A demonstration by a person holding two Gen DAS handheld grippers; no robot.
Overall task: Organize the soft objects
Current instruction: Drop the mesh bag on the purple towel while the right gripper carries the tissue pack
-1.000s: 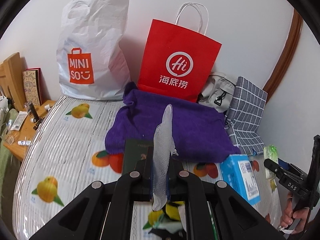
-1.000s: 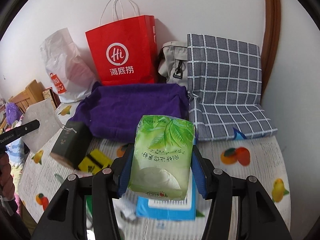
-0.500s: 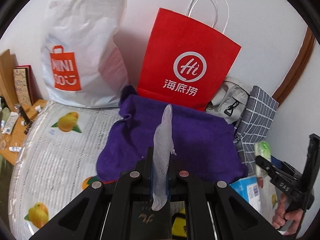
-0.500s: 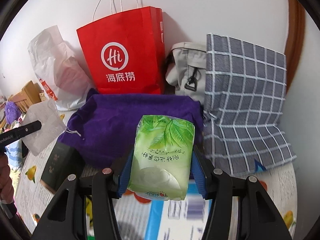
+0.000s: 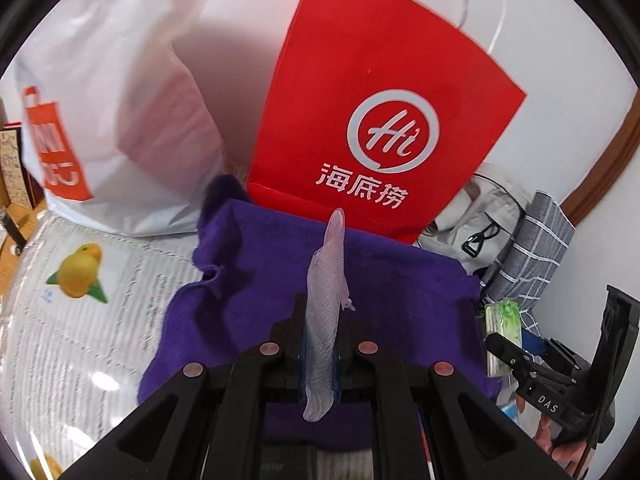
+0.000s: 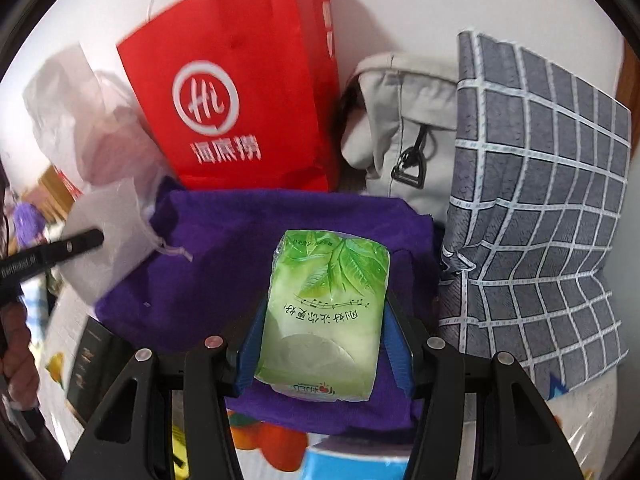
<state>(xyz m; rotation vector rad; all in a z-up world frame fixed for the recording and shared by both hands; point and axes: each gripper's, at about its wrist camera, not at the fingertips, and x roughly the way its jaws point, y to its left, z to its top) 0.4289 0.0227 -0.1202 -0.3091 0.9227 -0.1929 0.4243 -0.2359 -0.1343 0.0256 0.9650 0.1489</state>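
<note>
My left gripper (image 5: 320, 344) is shut on a thin white mesh pouch (image 5: 326, 304), held edge-on above a folded purple towel (image 5: 260, 304). The pouch also shows flat in the right wrist view (image 6: 108, 236), with a drawstring hanging. My right gripper (image 6: 324, 328) is shut on a green tissue pack (image 6: 324, 312), held above the purple towel (image 6: 216, 264). The right gripper and the pack also show in the left wrist view (image 5: 504, 336).
A red paper bag (image 5: 380, 120) and a white plastic shopping bag (image 5: 104, 120) stand against the wall behind the towel. A grey bag (image 6: 400, 120) and a grey checked cushion (image 6: 536, 208) lie to the right. A dark box (image 6: 96, 364) lies on the fruit-print cover (image 5: 80, 320).
Both grippers have moved forward toward the wall with their loads; the purple towel and the bags now look closer and larger. Neither grip has changed.
</note>
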